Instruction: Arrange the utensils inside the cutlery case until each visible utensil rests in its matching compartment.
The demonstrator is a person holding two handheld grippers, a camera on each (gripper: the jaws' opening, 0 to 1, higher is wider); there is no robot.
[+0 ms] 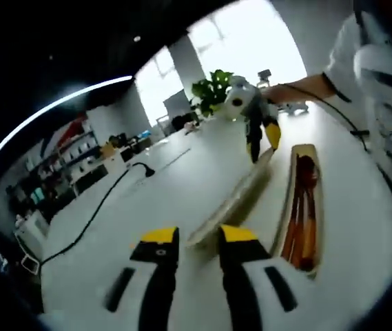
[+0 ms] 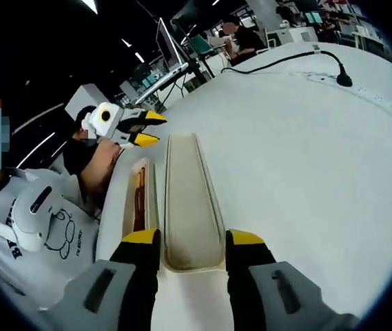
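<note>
Now, right gripper [image 2: 193, 241], frame bottom: jaws parted around near end of lid [image 2: 192, 207], not clearly clamped | lid's long axis runs straight away from it | case [image 2: 140, 196] with utensils [image 2: 139, 200] just left | left gripper [image 2: 147, 127] upper left, released.

I'm looking across a wide white counter [image 1: 182, 179] with a black cable [image 1: 92, 217] trailing over it toward its far edge. Beyond that edge in the left gripper view, bright windows [image 1: 251, 38] wash out the back wall, split by a white pillar [image 1: 185, 65], and a leafy green plant [image 1: 213, 89] stands in front. Shelving [image 1: 75, 155] lines the dim side. In the right gripper view I see a seated person [image 2: 244, 38] at distant desks under ceiling strip lights [image 2: 91, 5].
</note>
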